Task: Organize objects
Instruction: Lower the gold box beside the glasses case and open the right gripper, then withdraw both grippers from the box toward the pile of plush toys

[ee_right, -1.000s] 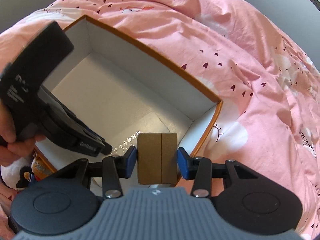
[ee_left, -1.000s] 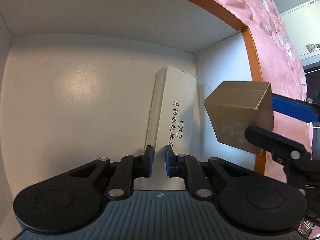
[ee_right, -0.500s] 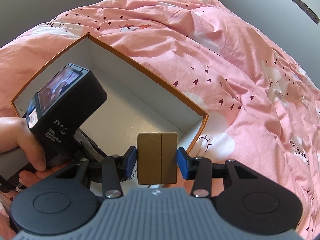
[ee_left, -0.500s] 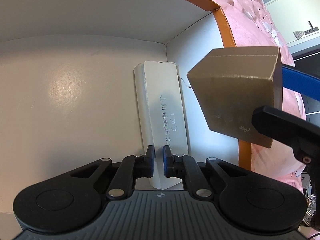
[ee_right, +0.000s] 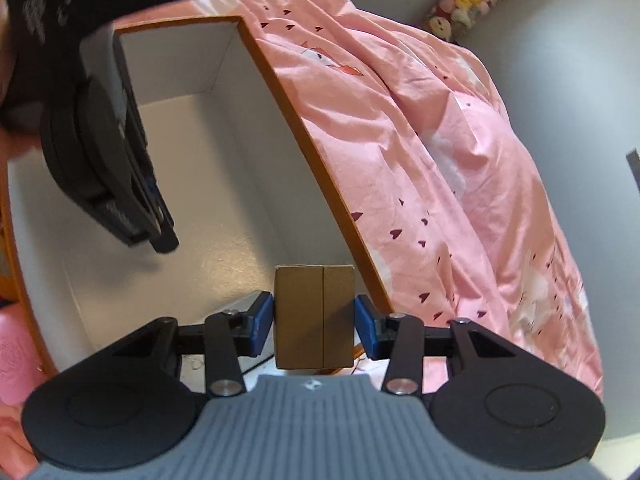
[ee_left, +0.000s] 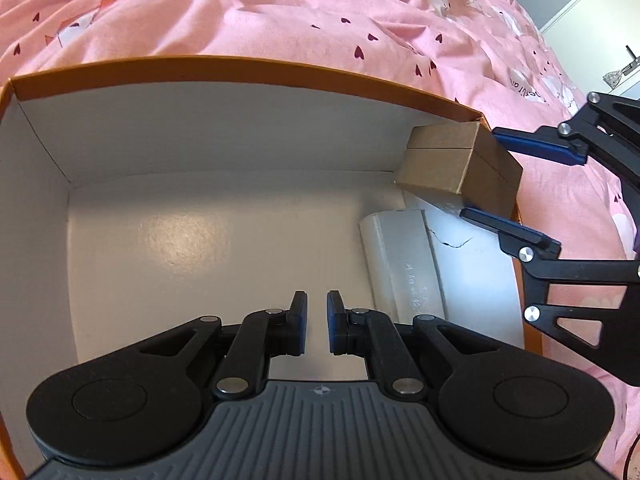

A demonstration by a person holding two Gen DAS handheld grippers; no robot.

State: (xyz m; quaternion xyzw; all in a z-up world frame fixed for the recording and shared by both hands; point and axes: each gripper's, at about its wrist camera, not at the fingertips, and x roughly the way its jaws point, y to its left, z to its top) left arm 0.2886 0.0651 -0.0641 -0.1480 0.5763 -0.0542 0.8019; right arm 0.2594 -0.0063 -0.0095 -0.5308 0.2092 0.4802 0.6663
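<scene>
A large box with an orange rim (ee_left: pixel 248 68) and white inside lies on the pink bedding; it also shows in the right wrist view (ee_right: pixel 320 152). A long white carton (ee_left: pixel 404 264) with black print lies on its floor along the right wall. My right gripper (ee_right: pixel 315 320) is shut on a small brown cardboard box (ee_right: pixel 314 316), held over the box's right corner above the carton; the brown box also shows in the left wrist view (ee_left: pixel 460 168). My left gripper (ee_left: pixel 317 320) hovers inside the large box, left of the carton, jaws nearly closed and empty.
Pink duvet with small hearts (ee_right: pixel 460 160) surrounds the box. A row of plush toys (ee_right: pixel 472 0) sits at the far wall. White furniture (ee_left: pixel 624 76) stands at the far right. My left gripper's body (ee_right: pixel 96 140) hangs over the box's left half.
My left gripper has pulled back and up from the white carton, so the far rim and bedding show. My right gripper has carried the brown box over the box's right corner.
</scene>
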